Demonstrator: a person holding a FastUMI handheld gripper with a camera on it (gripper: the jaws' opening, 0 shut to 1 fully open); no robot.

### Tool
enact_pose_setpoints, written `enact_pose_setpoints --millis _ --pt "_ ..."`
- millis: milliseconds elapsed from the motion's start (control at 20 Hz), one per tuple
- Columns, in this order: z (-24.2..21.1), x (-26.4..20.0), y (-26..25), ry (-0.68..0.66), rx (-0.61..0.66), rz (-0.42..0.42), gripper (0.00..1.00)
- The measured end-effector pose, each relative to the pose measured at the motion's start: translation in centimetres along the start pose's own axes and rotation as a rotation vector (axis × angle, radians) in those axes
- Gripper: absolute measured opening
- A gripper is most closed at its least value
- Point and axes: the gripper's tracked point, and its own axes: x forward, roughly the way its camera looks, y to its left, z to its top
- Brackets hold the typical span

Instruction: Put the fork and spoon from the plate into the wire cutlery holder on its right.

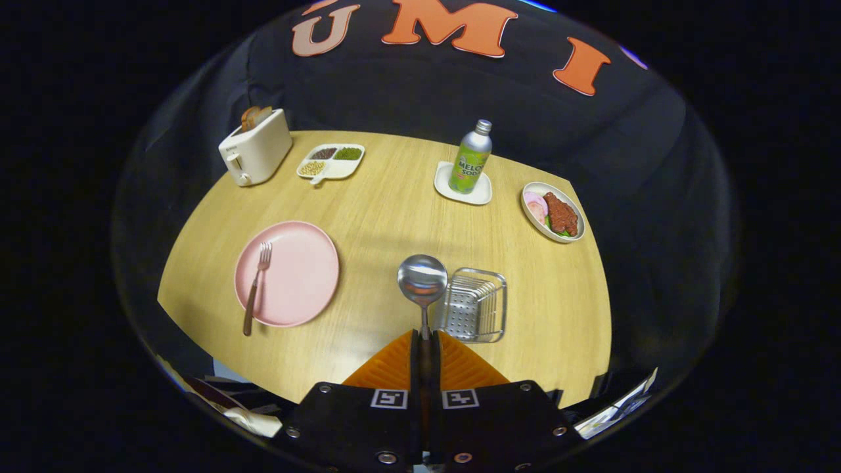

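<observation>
My gripper [426, 336] is shut on the handle of a metal spoon [422, 279], held above the table. The spoon's round bowl points forward, just left of the wire cutlery holder [474, 305], which stands a little ahead and to the right of the fingers. A pink plate [295, 269] lies on the wooden table to the left. A fork [256, 286] with a brown handle rests on the plate's left side, its handle sticking out over the near rim.
A white toaster [255, 155] with bread stands at the far left. A divided snack tray [330, 161] sits beside it. A green soda bottle [470, 157] stands on a white coaster. A dish of meat [553, 211] lies at the far right.
</observation>
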Motion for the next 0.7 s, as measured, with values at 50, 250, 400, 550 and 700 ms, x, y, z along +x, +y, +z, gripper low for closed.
enact_pose_setpoints --millis 50,250,400,550,700 --pt "-0.4 0.2 -0.7 0.036 0.008 0.008 0.05" --pt "-1.6 1.6 -4.2 0.183 0.002 -0.019 0.05" --pt "-1.5 2.6 -5.1 0.280 0.023 -0.019 0.05" --pt "-0.8 3.9 -5.3 0.353 0.014 -0.020 0.05" --pt "-1.3 5.4 -5.4 0.445 -0.009 -0.034 0.05"
